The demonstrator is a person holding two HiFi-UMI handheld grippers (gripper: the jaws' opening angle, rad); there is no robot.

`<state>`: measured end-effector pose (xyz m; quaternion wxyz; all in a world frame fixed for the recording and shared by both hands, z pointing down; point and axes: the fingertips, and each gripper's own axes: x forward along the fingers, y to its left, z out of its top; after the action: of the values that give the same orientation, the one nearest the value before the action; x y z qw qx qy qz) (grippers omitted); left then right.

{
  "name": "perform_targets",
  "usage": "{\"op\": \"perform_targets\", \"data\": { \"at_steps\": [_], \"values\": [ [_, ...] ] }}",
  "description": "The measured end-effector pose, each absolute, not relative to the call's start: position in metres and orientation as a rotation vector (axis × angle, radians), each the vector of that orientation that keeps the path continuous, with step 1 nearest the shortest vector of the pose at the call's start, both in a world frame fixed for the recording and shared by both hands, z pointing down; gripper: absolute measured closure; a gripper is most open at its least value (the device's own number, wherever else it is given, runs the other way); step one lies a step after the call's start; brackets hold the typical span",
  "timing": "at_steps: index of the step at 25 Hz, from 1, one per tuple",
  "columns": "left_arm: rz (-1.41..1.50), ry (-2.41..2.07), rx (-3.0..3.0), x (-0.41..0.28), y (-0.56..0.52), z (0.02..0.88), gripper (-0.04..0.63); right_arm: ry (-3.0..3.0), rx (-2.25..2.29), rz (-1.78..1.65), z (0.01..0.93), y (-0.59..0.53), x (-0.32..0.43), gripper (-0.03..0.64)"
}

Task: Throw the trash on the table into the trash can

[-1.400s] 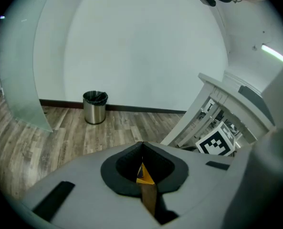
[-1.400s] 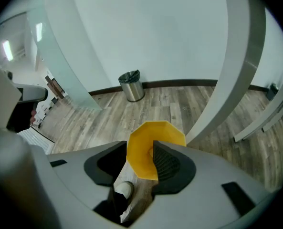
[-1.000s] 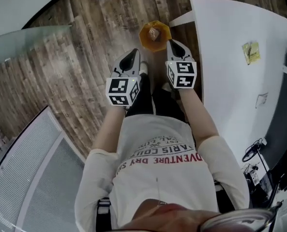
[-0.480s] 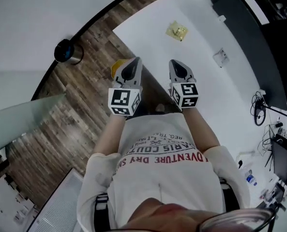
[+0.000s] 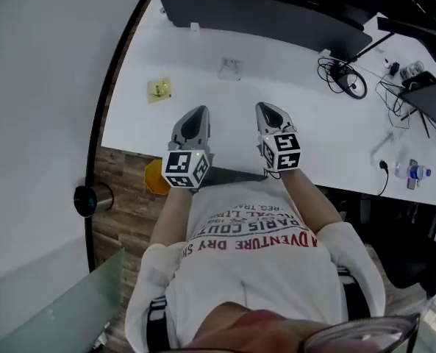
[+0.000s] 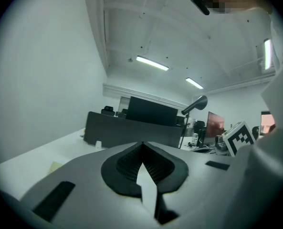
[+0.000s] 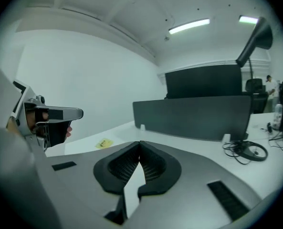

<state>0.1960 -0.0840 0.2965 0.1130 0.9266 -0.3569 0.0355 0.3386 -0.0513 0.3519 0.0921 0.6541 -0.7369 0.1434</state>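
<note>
**Head view: two scraps on the table, both jaws closed and empty**

A crumpled yellow wrapper [image 5: 159,90] lies on the white table [image 5: 328,138], near its curved left edge. It sits ahead and to the left of the left gripper [image 5: 194,116], well apart from it. A second scrap, a small clear wrapper [image 5: 231,68], lies farther in, just in front of the black divider panel [image 5: 276,13]. The orange trash can [image 5: 153,177] stands on the wooden floor [image 5: 122,193] by the table's near edge, partly hidden behind the left gripper's marker cube.

The left gripper and the right gripper [image 5: 270,112] are held side by side above the near part of the table, pointing toward the divider. Neither touches either scrap. In the left gripper view and the right gripper view, each pair of jaws is closed tip to tip with nothing between them. The right gripper view also shows the yellow wrapper ahead and to the left.

Farther right on the table are a coil of cables [image 5: 342,79] and a water bottle [image 5: 411,173]. A metal cylinder [image 5: 93,199] stands on the floor at the left.
</note>
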Motion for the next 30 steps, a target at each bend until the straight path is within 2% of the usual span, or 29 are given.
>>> {"op": "perform_targets", "data": {
  "at_steps": [5, 11, 30],
  "values": [
    [0.131, -0.817, 2.847, 0.27, -0.066, 0.287, 0.571, -1.976, 2.21, 0.405, 0.342, -0.007, 0.418, 0.591],
    [0.131, -0.681, 2.916, 0.321, -0.044, 0.278, 0.571, -1.839, 2.373, 0.378, 0.338, 0.029, 0.469, 0.591],
    [0.215, -0.689, 2.894, 0.33, -0.045, 0.289, 0.571, -1.866, 2.352, 0.375, 0.339, 0.019, 0.477, 0.591]
  ]
}}
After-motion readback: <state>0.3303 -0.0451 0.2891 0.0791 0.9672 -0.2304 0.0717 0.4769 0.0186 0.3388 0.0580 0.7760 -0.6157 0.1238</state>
